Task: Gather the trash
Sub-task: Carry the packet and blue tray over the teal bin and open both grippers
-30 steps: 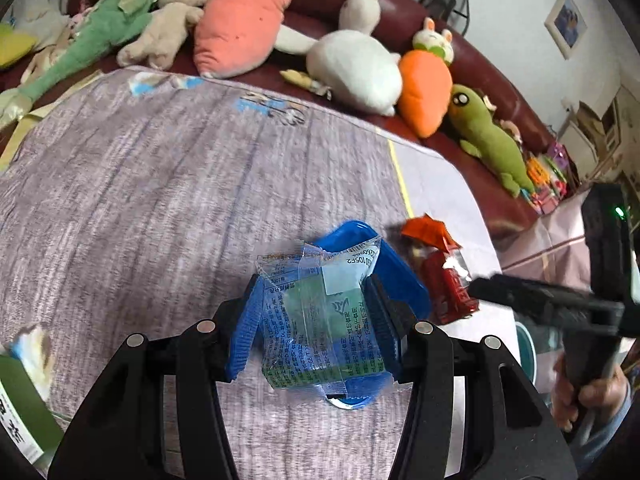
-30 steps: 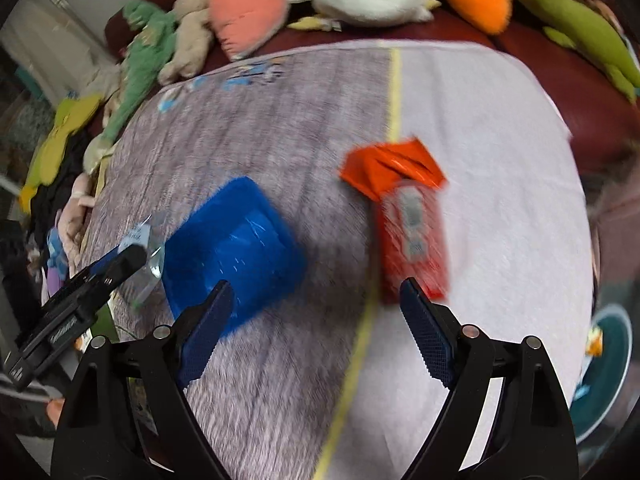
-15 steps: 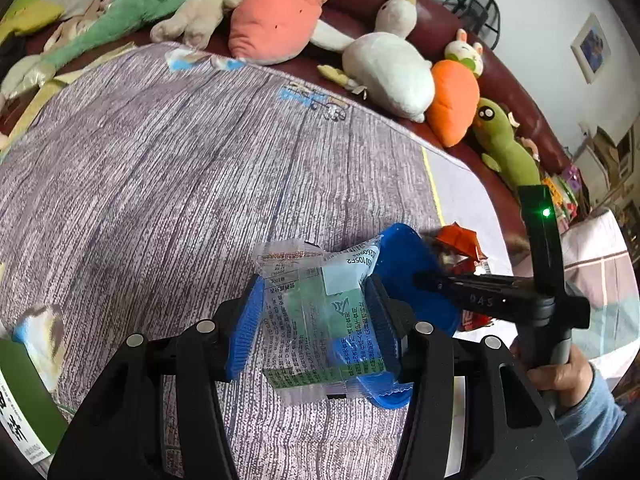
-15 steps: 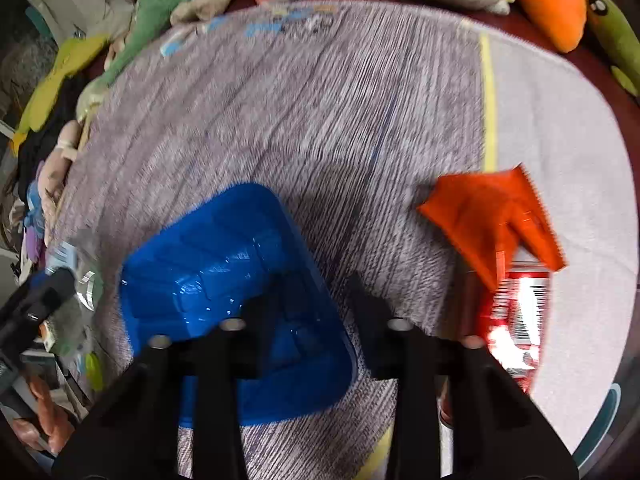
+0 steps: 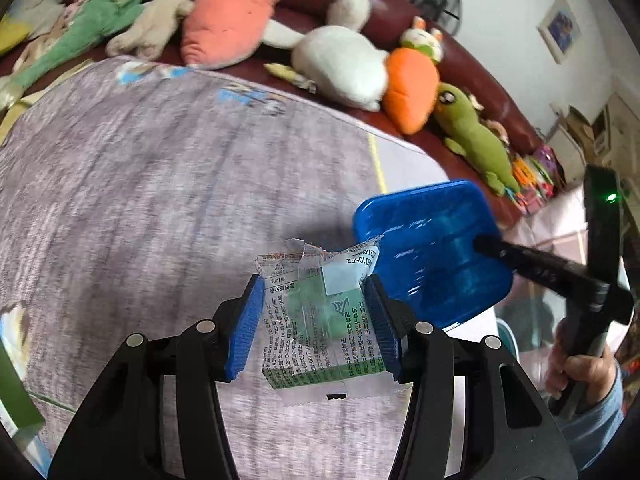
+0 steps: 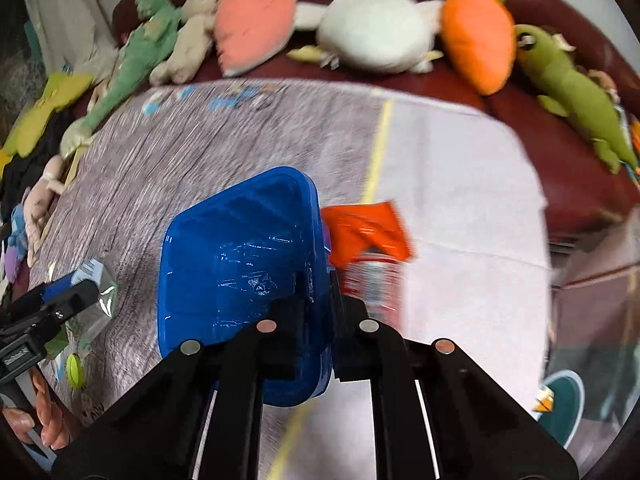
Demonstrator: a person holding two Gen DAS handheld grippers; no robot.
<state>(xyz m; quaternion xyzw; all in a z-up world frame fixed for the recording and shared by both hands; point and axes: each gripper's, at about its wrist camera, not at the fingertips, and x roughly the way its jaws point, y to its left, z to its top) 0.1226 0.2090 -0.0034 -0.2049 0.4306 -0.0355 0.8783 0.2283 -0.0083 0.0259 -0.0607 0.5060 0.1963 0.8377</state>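
Even, soft indoor daylight, no hard shadows. Strong fisheye bend, black vignette at corners. Motion blur smears the cloth [image 5: 160, 184] and the red wrapper [image 6: 372, 264] at 3 o'clock. Glare streaks on the tray [image 6: 240, 264]. Near fingers sharp.

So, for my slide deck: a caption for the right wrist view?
Right gripper clamps blue plastic tray by its rim above the tablecloth.

Open grey tablecloth [image 5: 160, 200] from nine to twelve o'clock, free to cross. Plush toys [image 5: 344, 64] lining the far edge. Red wrapper [image 6: 368, 240] blocking at one o'clock.
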